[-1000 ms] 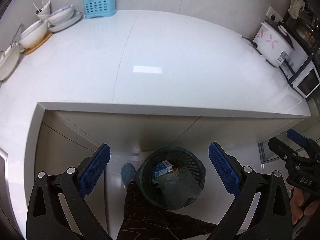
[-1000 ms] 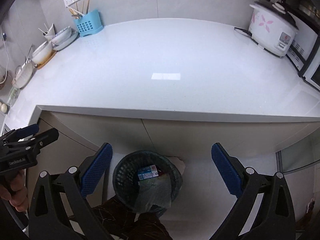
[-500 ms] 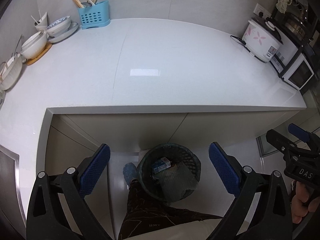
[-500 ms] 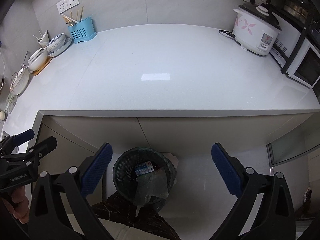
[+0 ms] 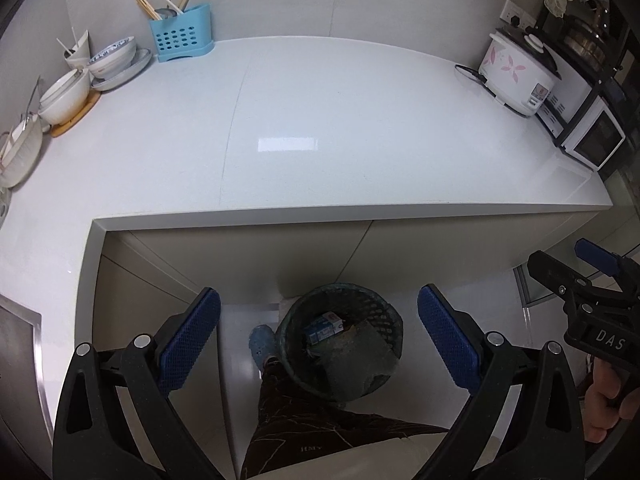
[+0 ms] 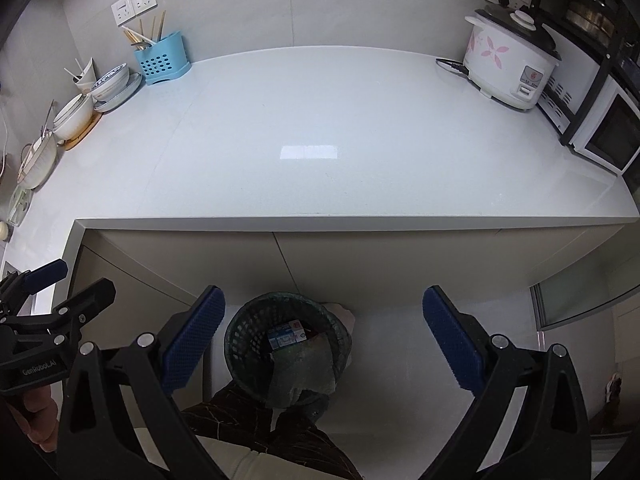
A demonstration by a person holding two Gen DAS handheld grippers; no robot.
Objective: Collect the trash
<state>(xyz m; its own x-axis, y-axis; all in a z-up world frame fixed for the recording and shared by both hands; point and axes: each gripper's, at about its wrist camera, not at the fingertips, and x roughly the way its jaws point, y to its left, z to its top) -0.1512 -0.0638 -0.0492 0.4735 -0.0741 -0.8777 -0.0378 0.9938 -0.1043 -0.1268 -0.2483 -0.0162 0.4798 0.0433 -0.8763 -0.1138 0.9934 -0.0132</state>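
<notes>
You've pulled both grippers up and back since a second ago, so more wall and the outlets show now. Your left gripper [image 5: 318,330] has fingers wide apart, nothing between them; your right gripper [image 6: 323,332] is the same. Below them the trash basket [image 5: 384,312] sits on the floor by your leg, holding a blue carton [image 5: 325,327] and a crumpled bag [image 5: 354,364]. Beyond is the white counter [image 5: 320,120], with the blue utensil holder [image 5: 182,34] and bowls [image 5: 112,58] far left, rice cooker [image 5: 516,74] far right.
</notes>
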